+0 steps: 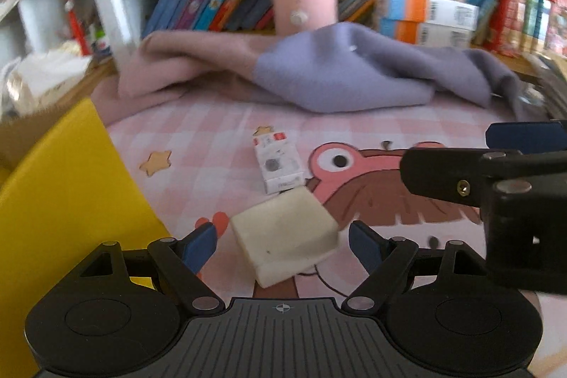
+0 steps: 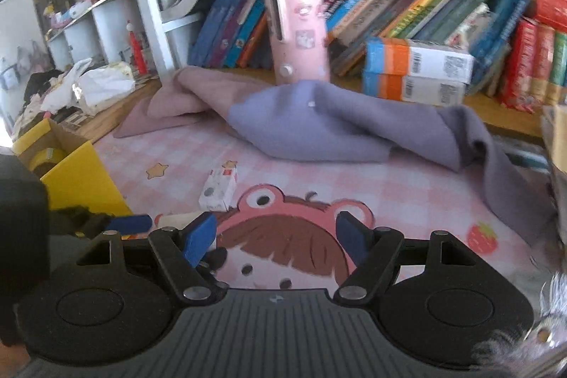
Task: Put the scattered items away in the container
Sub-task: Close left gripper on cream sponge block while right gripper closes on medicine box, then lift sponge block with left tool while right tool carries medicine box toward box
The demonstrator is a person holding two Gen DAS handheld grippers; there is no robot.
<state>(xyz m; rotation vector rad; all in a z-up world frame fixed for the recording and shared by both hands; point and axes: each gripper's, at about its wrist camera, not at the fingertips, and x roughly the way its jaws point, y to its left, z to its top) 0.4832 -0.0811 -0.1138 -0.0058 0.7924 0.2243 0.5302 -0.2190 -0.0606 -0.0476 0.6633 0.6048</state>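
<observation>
Between the wide-open jaws of the left gripper (image 1: 282, 245) lies a cream eraser block (image 1: 285, 238), ungrasped, on the pink cartoon mat (image 1: 198, 144) covering the counter. Just behind it rests a small white card box (image 1: 278, 163), with the yellow container (image 1: 67, 201) at left. Right gripper (image 2: 276, 238) hovers empty, jaws spread.
</observation>
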